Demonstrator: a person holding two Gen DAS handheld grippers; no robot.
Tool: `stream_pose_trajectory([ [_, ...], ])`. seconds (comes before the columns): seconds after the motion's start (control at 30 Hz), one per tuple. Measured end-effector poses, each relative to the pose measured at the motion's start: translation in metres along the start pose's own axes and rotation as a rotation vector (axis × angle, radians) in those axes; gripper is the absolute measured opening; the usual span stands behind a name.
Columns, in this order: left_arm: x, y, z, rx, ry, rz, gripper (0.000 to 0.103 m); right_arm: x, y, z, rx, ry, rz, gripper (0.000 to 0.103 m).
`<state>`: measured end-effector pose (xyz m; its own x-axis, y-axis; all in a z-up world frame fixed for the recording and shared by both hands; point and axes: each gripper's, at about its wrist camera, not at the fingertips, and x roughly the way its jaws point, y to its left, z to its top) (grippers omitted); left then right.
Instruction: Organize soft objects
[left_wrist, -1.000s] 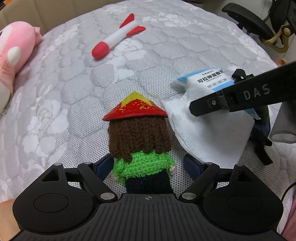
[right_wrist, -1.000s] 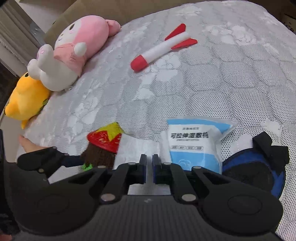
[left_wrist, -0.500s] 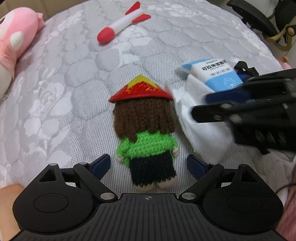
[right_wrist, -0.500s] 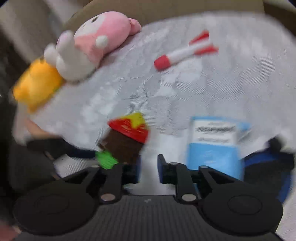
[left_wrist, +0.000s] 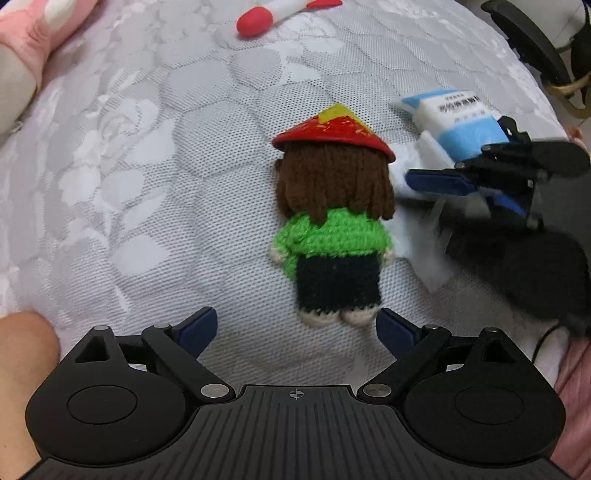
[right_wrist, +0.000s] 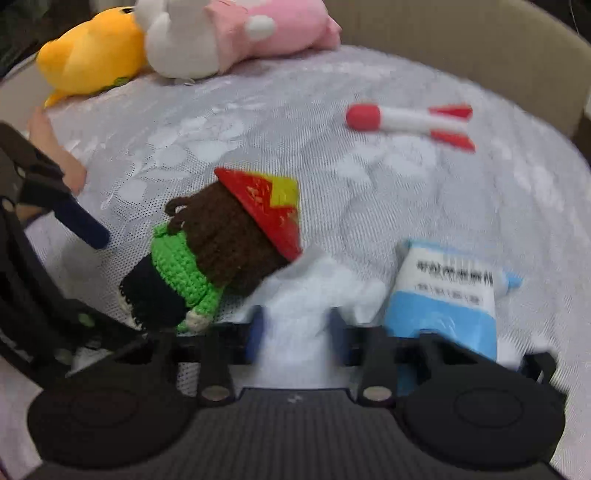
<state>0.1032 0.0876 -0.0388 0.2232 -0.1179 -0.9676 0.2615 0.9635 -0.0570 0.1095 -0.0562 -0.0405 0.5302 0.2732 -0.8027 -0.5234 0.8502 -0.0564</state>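
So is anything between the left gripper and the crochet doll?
Nothing visible. The left gripper is open, its fingers flanking the crochet doll feet with bare mattress between. The white cloth lies to the doll's right, out of the way.

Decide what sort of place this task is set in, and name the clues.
Probably a bedroom: the work surface is a quilted mattress with a floral weave, plush toys lie along its edge, and an office chair stands beside it.
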Motion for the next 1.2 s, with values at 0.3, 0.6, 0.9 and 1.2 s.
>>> stream_pose_trajectory([
  [0.3,0.009,0.015,-0.005,-0.054,0.025,-0.067,0.098,-0.053,-0.075,0.004,0.619,-0.074,0.442,0.003],
  [0.6,0.018,-0.007,-0.013,0.055,0.048,-0.02,0.101,-0.035,-0.035,0.016,0.49,-0.079,0.468,0.022],
  [0.9,0.018,-0.017,-0.011,0.091,0.043,0.0,0.101,-0.022,0.009,0.011,0.256,0.007,0.252,0.046],
  [1.2,0.012,-0.01,-0.002,0.047,-0.038,-0.034,0.101,-0.013,-0.042,-0.001,0.605,-0.036,0.347,0.009],
])
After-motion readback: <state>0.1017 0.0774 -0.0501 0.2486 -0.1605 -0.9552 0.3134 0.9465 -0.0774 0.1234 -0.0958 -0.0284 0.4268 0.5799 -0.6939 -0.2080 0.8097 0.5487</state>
